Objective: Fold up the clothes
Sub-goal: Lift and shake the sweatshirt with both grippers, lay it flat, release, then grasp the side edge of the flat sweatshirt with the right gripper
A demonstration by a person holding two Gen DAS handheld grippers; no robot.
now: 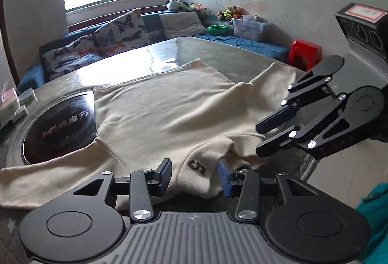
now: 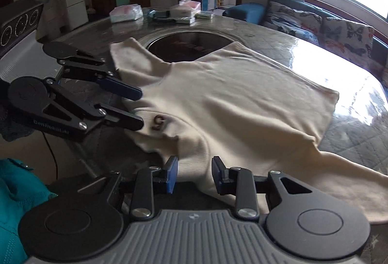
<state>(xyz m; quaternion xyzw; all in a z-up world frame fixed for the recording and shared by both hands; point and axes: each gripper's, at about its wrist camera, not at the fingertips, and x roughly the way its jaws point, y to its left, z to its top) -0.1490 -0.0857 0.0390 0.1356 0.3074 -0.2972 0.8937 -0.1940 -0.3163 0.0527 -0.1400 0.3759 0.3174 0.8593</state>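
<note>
A cream long-sleeved top [image 1: 165,106] lies spread on the glossy table, its collar with a brown "5" label [image 1: 197,167] nearest me. It also shows in the right wrist view [image 2: 232,99]. My left gripper [image 1: 195,177] is open, its blue pads on either side of the collar edge. My right gripper [image 2: 194,174] is open at the near shoulder; it also shows in the left wrist view [image 1: 259,137], beside the top's right side. The left gripper shows in the right wrist view [image 2: 141,108], by the "5" label [image 2: 158,122].
A round black cooktop [image 1: 58,125] is set into the table [image 1: 135,67], partly under the top. Boxes and packets [image 2: 155,12] sit at the table's far side. A sofa with butterfly cushions [image 1: 116,31] lines the window wall. A red stool [image 1: 305,53] stands by the table. Teal cloth [image 2: 14,203] hangs at the near edge.
</note>
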